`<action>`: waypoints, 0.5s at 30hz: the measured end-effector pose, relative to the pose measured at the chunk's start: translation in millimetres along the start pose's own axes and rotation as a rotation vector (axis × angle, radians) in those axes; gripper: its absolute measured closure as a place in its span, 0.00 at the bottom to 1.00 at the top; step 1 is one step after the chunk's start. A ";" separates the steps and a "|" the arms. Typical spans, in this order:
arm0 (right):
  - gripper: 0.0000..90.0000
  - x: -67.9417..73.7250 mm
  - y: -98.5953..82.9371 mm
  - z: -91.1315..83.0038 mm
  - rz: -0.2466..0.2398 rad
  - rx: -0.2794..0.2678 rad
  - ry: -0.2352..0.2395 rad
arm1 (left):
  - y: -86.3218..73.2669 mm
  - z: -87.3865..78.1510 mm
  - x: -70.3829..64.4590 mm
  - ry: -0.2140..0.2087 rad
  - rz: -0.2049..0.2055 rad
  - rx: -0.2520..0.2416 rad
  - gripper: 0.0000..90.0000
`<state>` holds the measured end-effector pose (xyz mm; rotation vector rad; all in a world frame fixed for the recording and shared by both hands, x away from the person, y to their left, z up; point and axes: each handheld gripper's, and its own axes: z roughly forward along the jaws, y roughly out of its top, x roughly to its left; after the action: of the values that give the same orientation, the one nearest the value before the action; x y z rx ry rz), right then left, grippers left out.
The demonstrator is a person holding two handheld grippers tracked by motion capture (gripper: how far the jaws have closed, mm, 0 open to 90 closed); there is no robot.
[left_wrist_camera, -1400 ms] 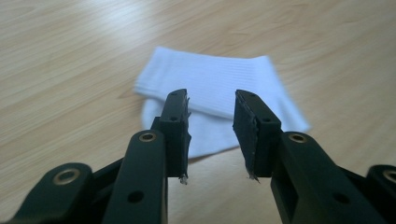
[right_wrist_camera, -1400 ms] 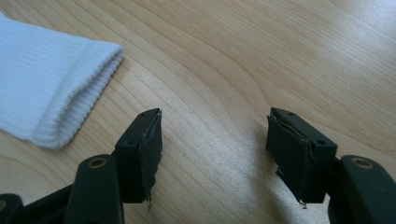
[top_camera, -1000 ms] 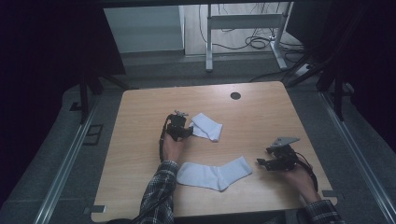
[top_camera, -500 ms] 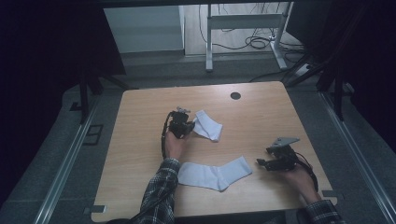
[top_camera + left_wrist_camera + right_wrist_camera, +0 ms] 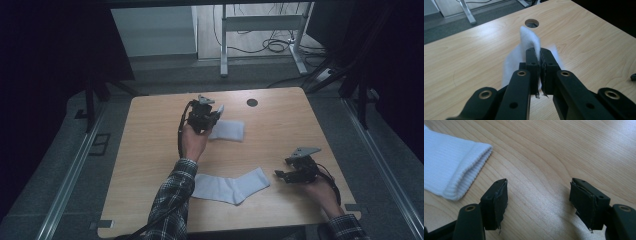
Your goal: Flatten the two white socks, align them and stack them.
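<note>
The left gripper (image 5: pixel 212 114) has its jaws pinched tight on one edge of a folded white sock (image 5: pixel 229 130), a flap of cloth standing up between the pads while the rest trails onto the table (image 5: pixel 150 140) just beyond and to the right of the tips. To do this lift well, I would keep the squeeze firm and raise slowly, since only a thin edge is caught and it looks liable to slip free. The second sock (image 5: pixel 231 185) lies flat, well back from that gripper, toward the person, its ribbed cuff just ahead and to the left of the right gripper (image 5: pixel 539 202), which sits low over the wood with its jaws spread wide and nothing between them. Against a second ago, the left gripper has carried its sock farther up the table, toward the round hole (image 5: pixel 252 102), and the sock now lies squarer; the right gripper has hardly stirred.
</note>
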<state>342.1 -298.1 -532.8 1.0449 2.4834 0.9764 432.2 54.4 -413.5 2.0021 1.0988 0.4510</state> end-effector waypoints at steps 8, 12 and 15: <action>0.34 -0.6 -0.1 -0.2 0.008 -0.001 0.004 | -17.6 10.4 19.9 0.059 -0.041 0.044 0.95; 0.34 -0.5 0.1 -0.2 0.011 0.000 0.003 | -30.2 10.7 35.1 0.098 -0.072 0.065 0.94; 0.35 -0.6 0.2 -0.3 0.014 -0.001 0.005 | -40.7 9.0 47.3 0.130 -0.090 0.079 0.94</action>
<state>342.5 -298.5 -532.5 1.0623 2.4829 0.9849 442.2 101.9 -453.8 2.0048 1.3000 0.5031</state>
